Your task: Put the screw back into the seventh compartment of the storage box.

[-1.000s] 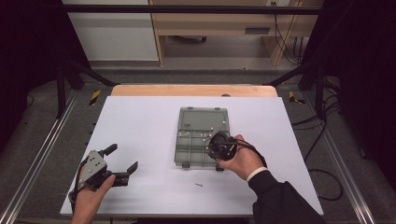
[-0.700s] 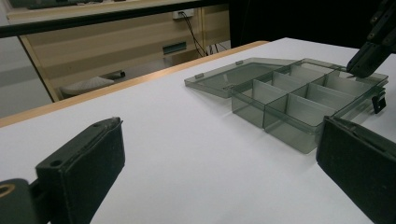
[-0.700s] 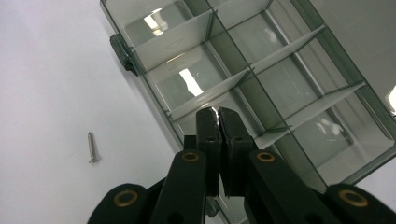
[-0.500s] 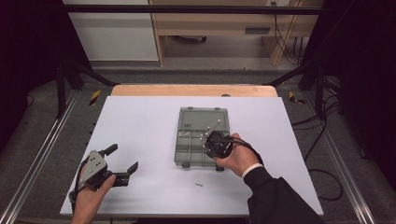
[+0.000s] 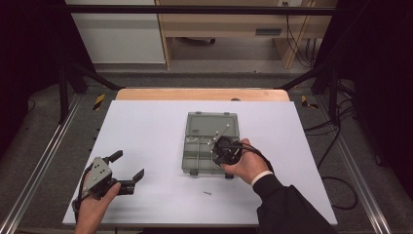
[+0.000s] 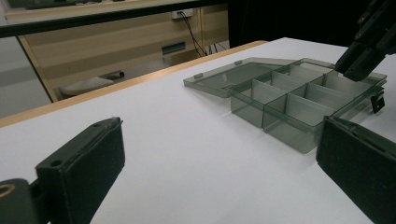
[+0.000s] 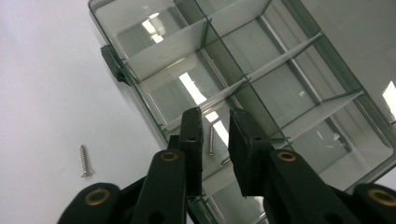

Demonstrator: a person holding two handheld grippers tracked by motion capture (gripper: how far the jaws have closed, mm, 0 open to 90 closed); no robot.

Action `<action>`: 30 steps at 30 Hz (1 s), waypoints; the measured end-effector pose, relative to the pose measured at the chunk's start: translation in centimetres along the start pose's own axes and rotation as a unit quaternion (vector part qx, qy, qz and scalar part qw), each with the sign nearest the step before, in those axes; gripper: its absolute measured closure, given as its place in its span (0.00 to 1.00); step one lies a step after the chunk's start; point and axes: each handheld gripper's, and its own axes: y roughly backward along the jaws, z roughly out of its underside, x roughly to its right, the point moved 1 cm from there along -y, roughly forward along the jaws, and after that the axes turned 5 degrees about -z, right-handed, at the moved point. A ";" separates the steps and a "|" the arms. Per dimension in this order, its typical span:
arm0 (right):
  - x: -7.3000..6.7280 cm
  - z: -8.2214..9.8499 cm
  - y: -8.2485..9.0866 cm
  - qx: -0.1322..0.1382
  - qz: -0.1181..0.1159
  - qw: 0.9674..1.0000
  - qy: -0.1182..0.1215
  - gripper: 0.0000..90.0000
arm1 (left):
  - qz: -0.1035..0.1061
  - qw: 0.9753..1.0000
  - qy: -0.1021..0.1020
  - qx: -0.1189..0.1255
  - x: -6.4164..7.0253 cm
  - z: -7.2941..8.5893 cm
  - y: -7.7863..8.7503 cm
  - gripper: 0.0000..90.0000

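A clear grey compartment box [image 5: 200, 127] lies open mid-table, its lid laid flat on the far side. My right gripper [image 5: 217, 146] points down over its near right part. In the right gripper view the jaws [image 7: 215, 116] stand a narrow gap apart, having just been opening, with nothing pressed between the pads. Through that gap a small screw [image 7: 211, 140] lies on the floor of a compartment below. Another screw [image 7: 84, 161] lies on the white table beside the box [image 7: 261, 56]. My left gripper [image 5: 130, 163] rests at the near left, wide open and empty.
The loose screw [image 5: 207, 193] sits on the table just in front of the box. In the left gripper view [image 6: 219, 130] the box [image 6: 289, 100] is ahead to the right, with the right gripper [image 6: 369, 42] above it. A wooden strip [image 5: 202, 94] borders the table's far edge.
The right hand has edged slightly left over the box. The left hand and its gripper have stayed where they were.
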 end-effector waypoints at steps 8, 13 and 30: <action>-1.9 0.0 1.2 0.022 0.001 1.000 0.012 0.62 | 0.000 1.000 0.000 0.000 0.0 0.0 0.0 0.01; -3.6 0.3 1.9 0.029 -0.003 0.999 0.027 0.47 | 0.001 1.000 -0.001 0.000 0.1 0.0 0.0 0.01; -6.7 1.6 2.0 0.015 -0.012 0.999 0.040 0.20 | 0.005 1.000 -0.002 -0.003 0.2 0.0 -0.1 0.01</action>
